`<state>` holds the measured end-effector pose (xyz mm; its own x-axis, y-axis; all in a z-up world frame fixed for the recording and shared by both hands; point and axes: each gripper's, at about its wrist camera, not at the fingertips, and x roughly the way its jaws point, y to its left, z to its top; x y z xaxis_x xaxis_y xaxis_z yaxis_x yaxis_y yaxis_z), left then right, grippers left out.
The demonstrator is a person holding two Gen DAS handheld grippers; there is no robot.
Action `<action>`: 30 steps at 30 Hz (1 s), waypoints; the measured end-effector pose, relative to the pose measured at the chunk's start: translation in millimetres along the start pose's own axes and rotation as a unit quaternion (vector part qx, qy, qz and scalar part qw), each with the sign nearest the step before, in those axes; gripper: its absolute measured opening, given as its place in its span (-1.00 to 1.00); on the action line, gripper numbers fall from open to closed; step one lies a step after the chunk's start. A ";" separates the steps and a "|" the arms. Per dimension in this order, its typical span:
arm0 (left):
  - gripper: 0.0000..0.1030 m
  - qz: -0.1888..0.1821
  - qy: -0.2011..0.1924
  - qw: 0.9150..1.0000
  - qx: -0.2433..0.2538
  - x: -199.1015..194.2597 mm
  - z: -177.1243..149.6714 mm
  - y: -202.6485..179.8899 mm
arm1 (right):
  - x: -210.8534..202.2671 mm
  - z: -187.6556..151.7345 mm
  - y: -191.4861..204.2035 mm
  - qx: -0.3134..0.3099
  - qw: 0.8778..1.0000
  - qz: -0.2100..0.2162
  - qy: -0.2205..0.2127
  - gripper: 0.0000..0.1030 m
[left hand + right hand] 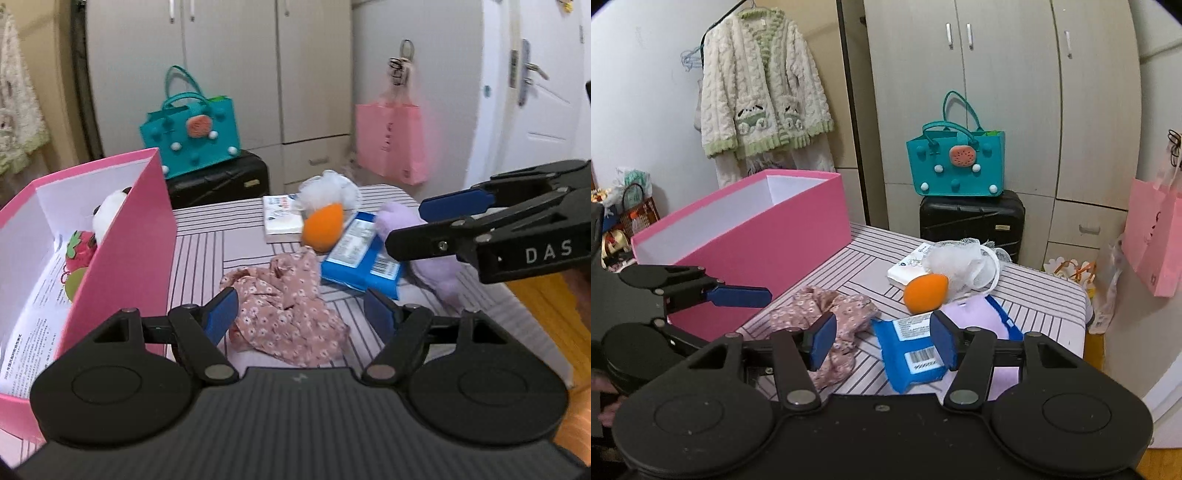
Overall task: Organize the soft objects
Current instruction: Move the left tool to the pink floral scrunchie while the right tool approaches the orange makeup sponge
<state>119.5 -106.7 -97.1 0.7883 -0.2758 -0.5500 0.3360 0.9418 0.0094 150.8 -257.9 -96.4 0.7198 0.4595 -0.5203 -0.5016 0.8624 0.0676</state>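
We bring the left gripper [299, 314] down over the floral cloth [284, 314], which lies bunched between its spread jaws, not yet pinched; we should close low on the thick fold. The right gripper [882, 341] is also spread and empty, above the blue packet [912, 354]. Left of the left gripper stands one pink box [136, 236]. Ahead we count one cloth, one blue packet, one orange sponge [323, 225].

Striped table [1049, 291] with soft things and a box

On its lined cloth lie a pink box [768, 240], a crumpled floral cloth [284, 306], a blue packet [908, 350], an orange sponge [925, 291], a white mesh puff [960, 264], a white tissue pack [280, 219] and a lilac plush [436, 273]
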 end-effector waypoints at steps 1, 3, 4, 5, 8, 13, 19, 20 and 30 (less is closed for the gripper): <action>0.44 0.007 -0.003 1.000 -0.002 4.0 -1.2 -0.8 | 4.3 1.7 -0.5 -0.003 1.000 -0.001 0.003 0.19; 0.44 0.035 -0.014 0.999 0.003 11.9 -3.9 -5.4 | 12.1 5.6 -2.3 -0.006 1.000 -0.001 0.009 0.19; 0.44 0.058 -0.021 0.998 0.011 15.7 -4.9 -9.8 | 17.7 8.7 -3.2 -0.009 1.000 -0.002 0.014 0.19; 0.44 0.071 -0.025 0.997 0.021 19.6 -5.1 -13.9 | 22.7 11.6 -4.0 -0.011 1.000 -0.001 0.016 0.19; 0.44 0.075 -0.024 0.996 0.031 29.6 -4.0 -19.6 | 36.3 18.7 -7.7 -0.013 1.000 0.004 0.023 0.19; 0.44 0.103 -0.016 0.994 0.023 42.0 -2.2 -16.6 | 65.1 26.8 -16.4 -0.007 0.999 0.001 0.038 0.19; 0.37 0.110 0.018 0.993 0.023 55.3 -4.7 -5.1 | 98.8 32.7 -22.3 -0.026 0.997 -0.019 0.069 0.22; 0.36 0.106 0.018 0.994 0.020 55.1 -4.7 -3.6 | 102.0 32.9 -22.8 -0.029 0.997 -0.025 0.070 0.22; -0.15 0.068 0.036 0.997 -0.026 61.5 -10.2 7.9 | 116.6 25.6 -26.4 -0.044 0.993 -0.057 0.090 0.20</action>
<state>165.4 -114.2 -139.4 0.7855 -0.1316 -0.6047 0.1992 0.9789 0.0456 260.3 -221.7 -137.1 0.6806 0.3075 -0.6650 -0.4675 0.8812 -0.0710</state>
